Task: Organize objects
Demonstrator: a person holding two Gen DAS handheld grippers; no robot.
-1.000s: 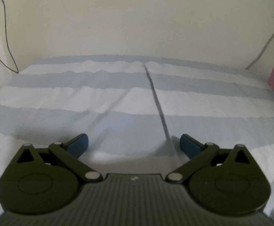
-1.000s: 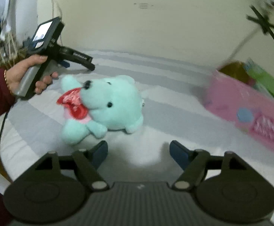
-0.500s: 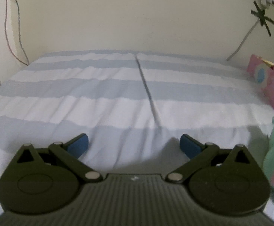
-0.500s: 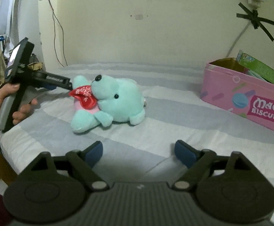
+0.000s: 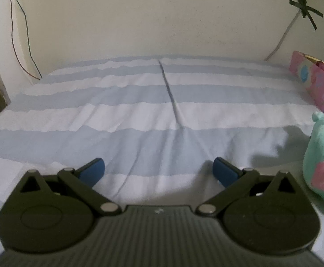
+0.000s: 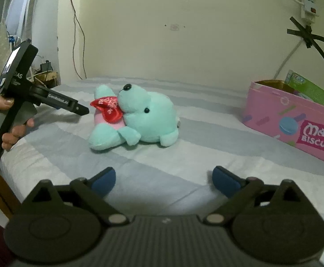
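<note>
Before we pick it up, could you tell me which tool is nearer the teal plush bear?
Left. The left tool points close beside the teal plush bear; the right tool sits back, open.

Pink box, side panel: white lettering "MACA" over "BISCUITS", both cut by the frame edge. Left tongs, seen from the right wrist view: white print "GenRobot.AI" along the black finger arm; on the body under the screen letters ending "AS", smaller line below illegible. Red heart on the teal plush toy: pink script, unreadable. Green packet in the box: print too blurred.
</note>
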